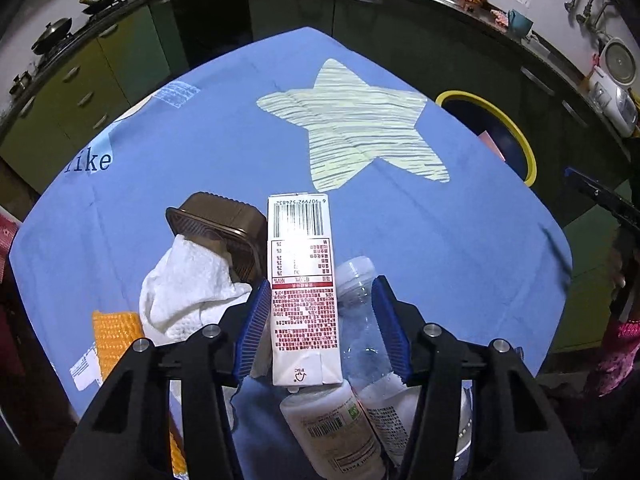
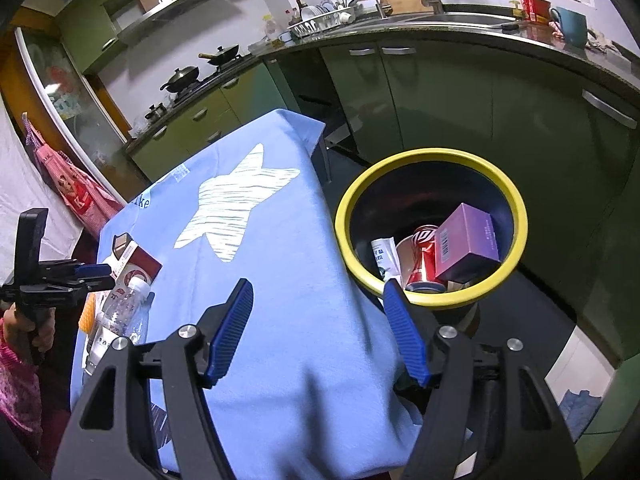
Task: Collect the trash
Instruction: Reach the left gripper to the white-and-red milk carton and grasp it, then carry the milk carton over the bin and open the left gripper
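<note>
Left gripper (image 1: 320, 320) sits half spread over my trash pile, its blue pads flanking a white drink carton (image 1: 304, 292) and a clear plastic bottle (image 1: 362, 316); from my left wrist feed I cannot tell whether the pads actually press on either one. Closest to me, two white pill bottles (image 1: 340, 432) lie partly cut off by the gripper frame. Just left of the carton I see a crumpled white tissue (image 1: 188, 288), an orange piece (image 1: 114, 336) half hidden at the edge, and behind them a brown plastic tray (image 1: 218, 220) tipped on its side. All lie on the blue star-printed cloth covering the desk (image 1: 200, 140).

Right gripper (image 2: 318, 332) hangs spread and empty above the cloth's near corner. Beyond its right pad, off the desk, stands the yellow-rimmed bin (image 2: 430, 300), holding a red can (image 2: 424, 264), a purple box (image 2: 468, 248) and some white wrapper I cannot make out.
</note>
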